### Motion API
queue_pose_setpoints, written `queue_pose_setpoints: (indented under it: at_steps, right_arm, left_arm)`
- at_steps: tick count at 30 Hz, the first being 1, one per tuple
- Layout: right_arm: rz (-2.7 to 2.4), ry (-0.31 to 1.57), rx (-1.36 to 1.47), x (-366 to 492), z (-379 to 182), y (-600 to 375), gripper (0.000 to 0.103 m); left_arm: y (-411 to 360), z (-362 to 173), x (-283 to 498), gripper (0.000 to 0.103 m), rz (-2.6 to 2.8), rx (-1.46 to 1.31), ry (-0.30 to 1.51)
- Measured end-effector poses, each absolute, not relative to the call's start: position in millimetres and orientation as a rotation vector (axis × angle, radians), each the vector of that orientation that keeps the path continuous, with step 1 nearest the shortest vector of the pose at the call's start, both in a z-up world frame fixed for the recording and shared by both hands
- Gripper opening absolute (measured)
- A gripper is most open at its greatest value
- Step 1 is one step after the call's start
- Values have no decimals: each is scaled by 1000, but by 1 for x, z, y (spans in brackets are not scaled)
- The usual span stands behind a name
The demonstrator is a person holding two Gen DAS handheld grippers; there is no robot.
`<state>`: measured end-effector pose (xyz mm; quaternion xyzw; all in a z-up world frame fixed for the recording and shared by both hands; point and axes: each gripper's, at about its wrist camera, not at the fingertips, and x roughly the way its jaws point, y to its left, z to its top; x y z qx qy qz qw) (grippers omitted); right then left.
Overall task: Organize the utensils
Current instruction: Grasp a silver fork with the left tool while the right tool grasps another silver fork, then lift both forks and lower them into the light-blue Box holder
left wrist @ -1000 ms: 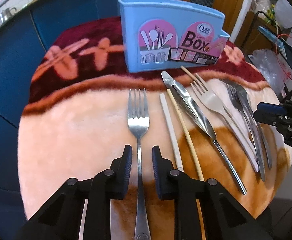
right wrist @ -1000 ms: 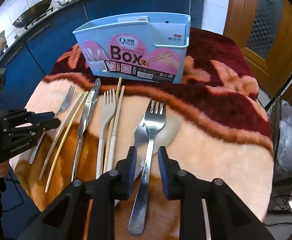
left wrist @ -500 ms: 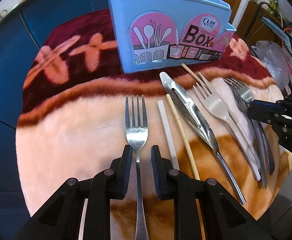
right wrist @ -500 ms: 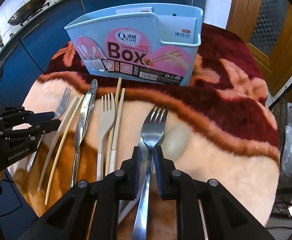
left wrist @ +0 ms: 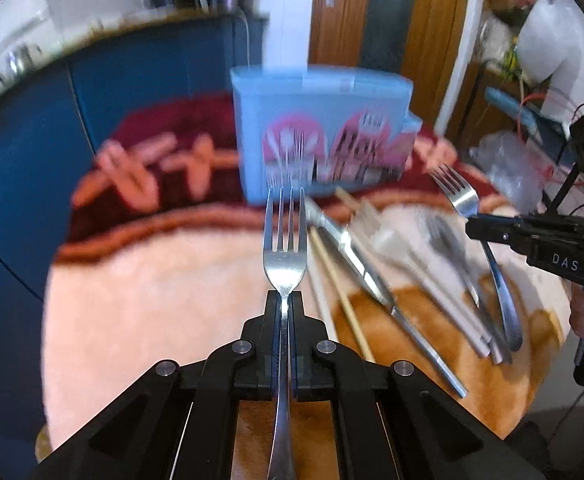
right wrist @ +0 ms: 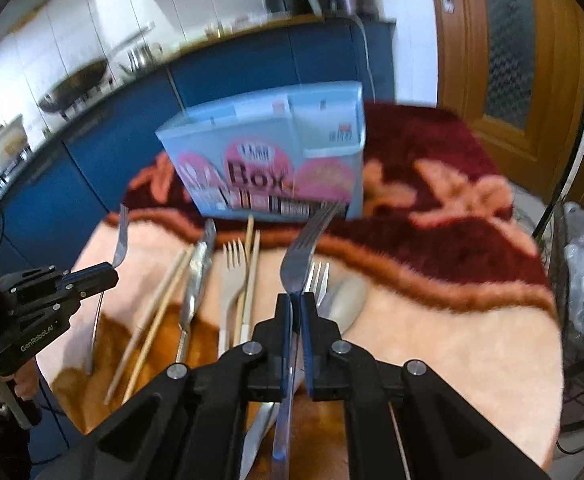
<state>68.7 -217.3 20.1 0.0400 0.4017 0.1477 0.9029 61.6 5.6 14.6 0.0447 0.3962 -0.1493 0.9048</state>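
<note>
A: So, status? The left gripper (left wrist: 284, 300) has just closed on a steel fork (left wrist: 284, 240), and the right gripper (right wrist: 295, 300) has just closed on a second fork (right wrist: 301, 258); both are lifted off the cloth.

B: Noted. Blue box (right wrist: 276, 148) looks empty; knife (right wrist: 198, 276), chopsticks (right wrist: 160, 304), pale fork (right wrist: 232, 276) remain on the table (right wrist: 471, 344). Early stage.

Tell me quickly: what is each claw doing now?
Left claw: closed on a steel fork.
Right claw: closed on another steel fork.
</note>
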Motion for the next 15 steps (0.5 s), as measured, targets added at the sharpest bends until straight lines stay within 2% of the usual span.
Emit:
queue_pose_setpoints:
  at_steps: [7,15]
  right_arm:
    - [259,624,32,48,49,-223,4]
    - [230,453,29,55,85,-226,4]
  left_arm:
    - [-4,58,40,3,-340,49,590]
    - [-8,101,55,3,-340,-14,434]
